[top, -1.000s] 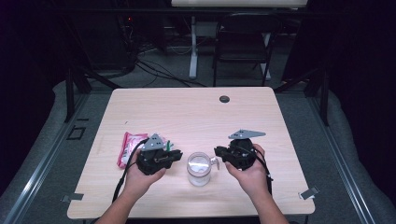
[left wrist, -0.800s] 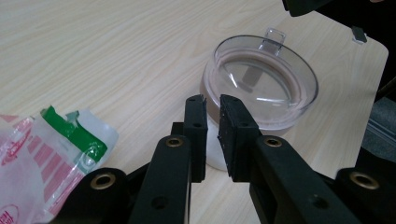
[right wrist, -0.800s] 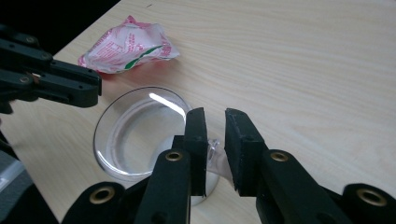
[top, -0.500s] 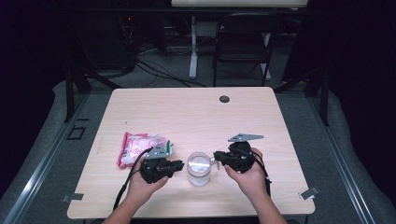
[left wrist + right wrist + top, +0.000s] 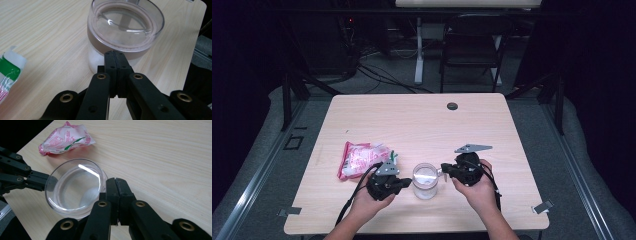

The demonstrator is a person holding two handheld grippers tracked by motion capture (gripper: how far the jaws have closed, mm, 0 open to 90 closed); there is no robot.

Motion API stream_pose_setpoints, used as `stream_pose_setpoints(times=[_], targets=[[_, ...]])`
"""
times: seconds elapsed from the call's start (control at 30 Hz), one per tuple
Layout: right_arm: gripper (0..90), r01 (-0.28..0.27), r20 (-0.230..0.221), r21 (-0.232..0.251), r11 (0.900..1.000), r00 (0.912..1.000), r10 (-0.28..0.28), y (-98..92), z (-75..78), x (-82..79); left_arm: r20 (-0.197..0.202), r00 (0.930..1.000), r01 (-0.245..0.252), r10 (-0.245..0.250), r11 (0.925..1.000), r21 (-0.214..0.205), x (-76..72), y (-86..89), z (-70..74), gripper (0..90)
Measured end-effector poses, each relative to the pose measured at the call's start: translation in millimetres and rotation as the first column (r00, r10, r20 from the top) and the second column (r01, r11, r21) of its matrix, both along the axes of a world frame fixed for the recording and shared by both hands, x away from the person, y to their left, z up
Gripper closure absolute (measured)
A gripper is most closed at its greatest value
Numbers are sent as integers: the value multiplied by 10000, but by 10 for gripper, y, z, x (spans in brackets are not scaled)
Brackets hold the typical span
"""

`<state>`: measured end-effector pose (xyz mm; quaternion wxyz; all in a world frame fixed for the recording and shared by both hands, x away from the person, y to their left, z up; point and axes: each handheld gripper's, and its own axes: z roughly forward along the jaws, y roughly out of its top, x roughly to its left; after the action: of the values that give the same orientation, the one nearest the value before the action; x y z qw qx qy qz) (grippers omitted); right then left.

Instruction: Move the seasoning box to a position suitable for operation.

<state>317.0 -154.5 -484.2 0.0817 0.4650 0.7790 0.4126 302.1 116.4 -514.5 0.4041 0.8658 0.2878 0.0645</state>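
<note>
**Jar between both grippers, packet off to the left**

I see the jar (image 5: 425, 180) standing upright on the table (image 5: 422, 125), near its front edge, about midway across. My left gripper (image 5: 408, 182) sits just left of the jar, my right gripper (image 5: 443, 169) just right of it, both pointing inward at it from opposite sides. In the left gripper view the jar stands right behind the closed jaw tips, touching or almost. In the right gripper view the jar lies just left of the tips. The packet (image 5: 361, 158) lies flat on the table, left of and slightly behind the jar, just behind the left gripper. A small round cap (image 5: 452, 106) sits far back, well apart.
</note>
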Motion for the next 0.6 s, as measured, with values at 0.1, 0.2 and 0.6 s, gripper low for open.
stream_pose_setpoints(times=[0.1, 0.2, 0.6], targets=[[880, 8, -21, 0, 10000, 10000, -8, 2, -7, -3, -14, 10000, -5, 5, 10000, -17, -2, 1, 3, 900], [880, -14, -33, 5, 10000, 10000, 14, 0, -7, -1, -67, 10000, 28, -29, 9999, -119, -6, 6, 13, 900], [880, 40, 18, -16, 10000, 10000, -40, -10, -20, -7, -9, 10000, 44, -44, 9979, -653, -11, 31, 81, 900]])
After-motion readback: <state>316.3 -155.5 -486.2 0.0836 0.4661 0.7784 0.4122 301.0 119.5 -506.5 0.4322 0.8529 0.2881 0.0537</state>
